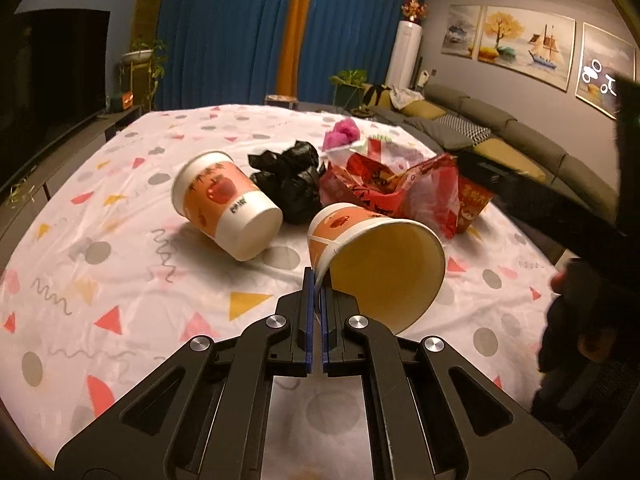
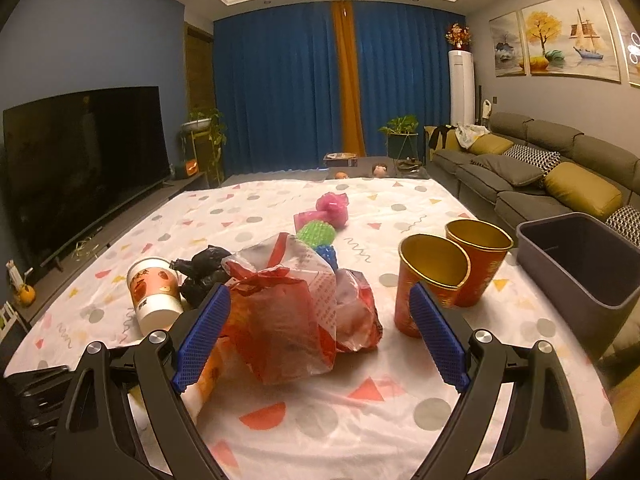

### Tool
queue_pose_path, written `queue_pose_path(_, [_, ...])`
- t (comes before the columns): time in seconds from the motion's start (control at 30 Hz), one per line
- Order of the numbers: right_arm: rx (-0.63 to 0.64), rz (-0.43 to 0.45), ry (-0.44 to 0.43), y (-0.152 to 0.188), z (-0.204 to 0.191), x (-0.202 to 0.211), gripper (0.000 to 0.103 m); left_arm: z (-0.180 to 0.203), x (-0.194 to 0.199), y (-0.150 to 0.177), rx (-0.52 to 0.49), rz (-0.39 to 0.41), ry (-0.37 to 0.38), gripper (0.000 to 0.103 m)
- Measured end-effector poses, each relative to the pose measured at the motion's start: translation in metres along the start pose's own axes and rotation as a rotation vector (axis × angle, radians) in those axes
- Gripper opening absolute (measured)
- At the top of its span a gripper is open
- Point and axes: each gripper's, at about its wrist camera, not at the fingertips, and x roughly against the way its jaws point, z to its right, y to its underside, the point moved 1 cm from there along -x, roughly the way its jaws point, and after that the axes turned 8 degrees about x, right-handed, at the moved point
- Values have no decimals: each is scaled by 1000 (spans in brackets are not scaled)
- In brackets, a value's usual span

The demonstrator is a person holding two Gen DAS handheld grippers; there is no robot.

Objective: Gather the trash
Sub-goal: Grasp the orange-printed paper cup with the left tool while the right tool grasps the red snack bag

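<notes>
Paper rim pinched tight: in the left wrist view the left gripper (image 1: pixel 317 280) has its blue fingers pressed together on the white lip of an orange paper cup with a tan inside (image 1: pixel 376 256), lying on its side just right of frame centre on the patterned cloth of the table (image 1: pixel 132 280). To the upper left a second orange-and-white paper cup (image 1: pixel 226 204) lies tipped over, touching a crumpled black plastic bag (image 1: pixel 288 176). Red crinkled wrappers (image 1: pixel 384 184) sit behind the held cup.

Over to the right wrist view, the right gripper (image 2: pixel 320 332) has its fingers spread wide either side of a red-and-clear plastic bag (image 2: pixel 292 312) at frame centre, not yet squeezing it. Two upright red cups with gold insides (image 2: pixel 432 280) stand right of it, and a grey plastic bin (image 2: pixel 576 272) waits at the right edge.

Risks from here? That thin rim grip could let the cup swing or slip as it lifts, or crush the lip. On the other side, the right finger sits close to the nearer red cup, so a sloppy closing could knock it over, and the loose bag may slide out or spill.
</notes>
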Motion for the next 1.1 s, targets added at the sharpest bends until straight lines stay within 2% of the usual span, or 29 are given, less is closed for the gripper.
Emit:
queue_pose_path(0.33, [-10,-74,-55,3,-11,-30,69,-19,16,3,38,17,5,2])
queue_pose_path(0.43, [-14,-90,-61,6,-12,-34,59,-22,19,2,43,23,10,2])
queue_pose_path(0.63, [-25,-98,-77,8,-10,-31,46,-23,19,3,46,21,24,2])
queue_pose_path(0.87, [-40,-99,-112,13,-4,-23,36,-18,21,5,42,21,31,2])
queue_pose_path(1.0, [-40,-97,-123,15,-4,-19,34,-15,22,6,36,20,33,2])
queue_pose_path(1.07, [-45,-99,-130,16,-3,-18,22,-15,21,5,36,17,34,2])
queue_pose_path(1.1, [-52,-100,-133,16,-1,-17,22,-16,20,6,36,15,34,2])
